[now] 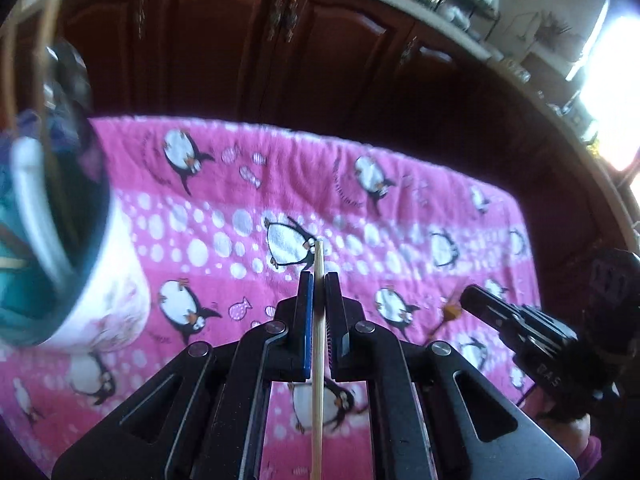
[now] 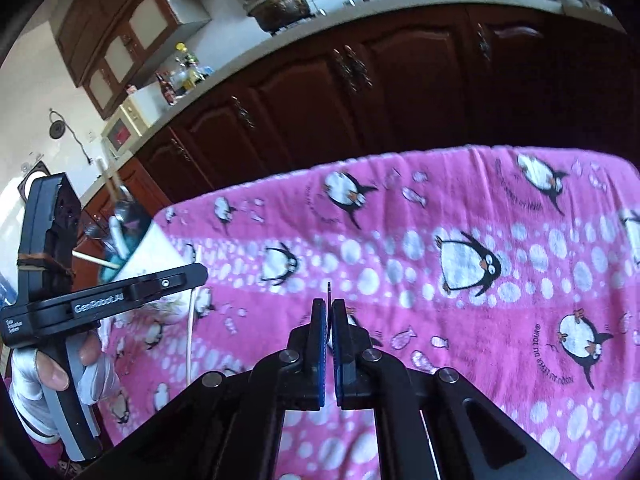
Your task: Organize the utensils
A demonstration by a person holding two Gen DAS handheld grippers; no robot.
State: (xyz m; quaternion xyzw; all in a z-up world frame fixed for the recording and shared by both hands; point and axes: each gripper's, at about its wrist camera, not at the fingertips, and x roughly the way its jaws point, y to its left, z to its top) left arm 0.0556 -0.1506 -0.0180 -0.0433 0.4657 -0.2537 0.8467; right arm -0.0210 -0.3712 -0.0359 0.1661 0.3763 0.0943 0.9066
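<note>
While the left hand-held gripper (image 1: pixel 316 280) is closed on a single pale chopstick (image 1: pixel 318 360), which runs lengthwise between its fingers with the tip poking out past them, the step in hand looks like carrying that stick to the holder. The holder is a white cup (image 1: pixel 100 280) with a dark blue inside, standing on the pink penguin towel (image 1: pixel 400 208) that covers the bench, off to the left of the gripper and already stocked with a spoon and other sticks. The right hand-held gripper (image 2: pixel 328 308) hangs over the towel with its fingers nearly together on something thin and dark whose tip sticks up between them; what it is I cannot tell. Next, I'd judge, the left one has to swing leftward, lift the chopstick over the cup's rim, tilt it upright and let go without knocking the utensils already leaning inside.
</note>
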